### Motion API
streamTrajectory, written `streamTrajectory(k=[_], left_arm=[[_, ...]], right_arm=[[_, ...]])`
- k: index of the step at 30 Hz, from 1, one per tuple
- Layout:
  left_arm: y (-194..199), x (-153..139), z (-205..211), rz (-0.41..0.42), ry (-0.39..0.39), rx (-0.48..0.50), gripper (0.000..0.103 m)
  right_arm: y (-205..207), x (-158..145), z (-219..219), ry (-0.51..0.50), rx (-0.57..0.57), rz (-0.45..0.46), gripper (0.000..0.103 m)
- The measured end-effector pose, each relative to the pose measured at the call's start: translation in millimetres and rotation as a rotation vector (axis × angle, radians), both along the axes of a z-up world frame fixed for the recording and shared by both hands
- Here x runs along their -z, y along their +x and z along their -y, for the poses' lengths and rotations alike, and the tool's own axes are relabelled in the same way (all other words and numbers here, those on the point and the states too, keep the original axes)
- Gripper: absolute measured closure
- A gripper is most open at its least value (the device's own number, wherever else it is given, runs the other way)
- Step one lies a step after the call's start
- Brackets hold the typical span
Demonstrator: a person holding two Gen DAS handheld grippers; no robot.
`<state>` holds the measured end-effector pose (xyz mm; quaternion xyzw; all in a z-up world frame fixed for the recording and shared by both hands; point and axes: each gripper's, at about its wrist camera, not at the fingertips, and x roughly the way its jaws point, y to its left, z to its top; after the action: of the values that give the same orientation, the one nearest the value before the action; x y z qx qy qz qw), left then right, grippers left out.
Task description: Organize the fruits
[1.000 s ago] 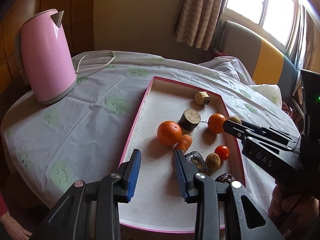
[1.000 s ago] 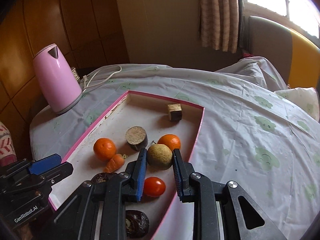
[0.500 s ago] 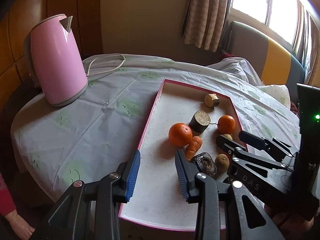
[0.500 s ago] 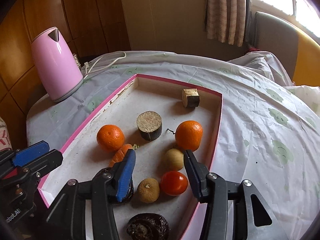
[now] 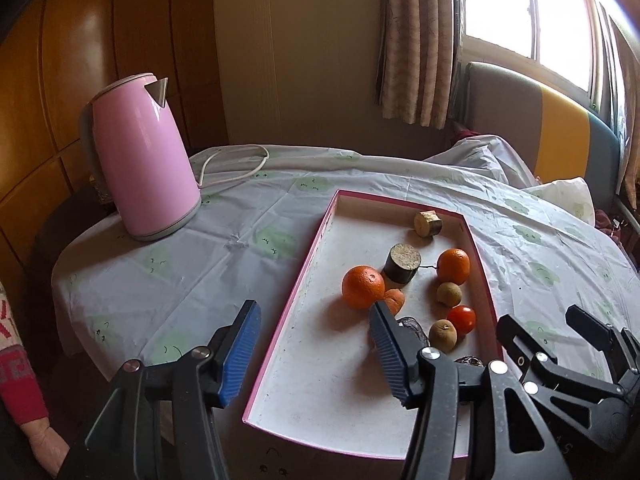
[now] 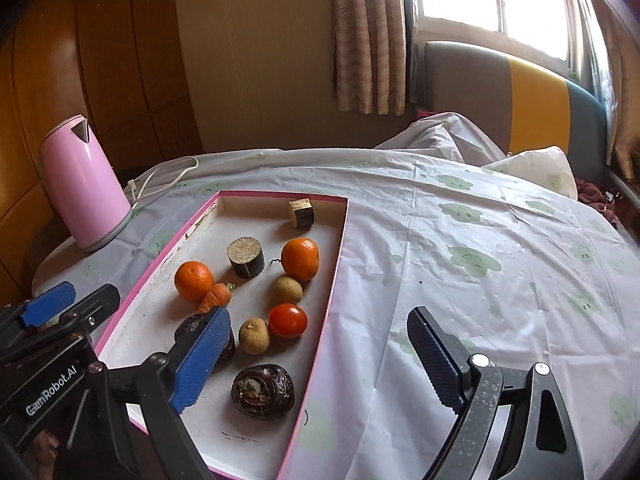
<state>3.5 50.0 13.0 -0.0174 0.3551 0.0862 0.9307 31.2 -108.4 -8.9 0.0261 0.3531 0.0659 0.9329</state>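
Table w/ tray (image 6: pixel 334 280) of fruit; both grippers (image 5: pixel 314 354) (image 6: pixel 320 364) wide, empty.

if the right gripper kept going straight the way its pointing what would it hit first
Probably just the tablecloth. The right gripper, open, straddles the tray's pink right rim; the tomato sits left of its line. Depth is unclear.
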Motion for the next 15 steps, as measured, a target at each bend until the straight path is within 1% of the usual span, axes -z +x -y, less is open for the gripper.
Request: streamTrajectory(k=[8,15], left_arm=[[-7,-7,-2,0.03,-0.038,0.002,0.046],[-11,-9,-3,0.039,-0.046,-0.001,0.046]], right_arm=[[-11,-2,-2,-0.006,-0.006,0.014,0.012],[-15,-5,-8,-0.016,-0.022,0.026,0.011]])
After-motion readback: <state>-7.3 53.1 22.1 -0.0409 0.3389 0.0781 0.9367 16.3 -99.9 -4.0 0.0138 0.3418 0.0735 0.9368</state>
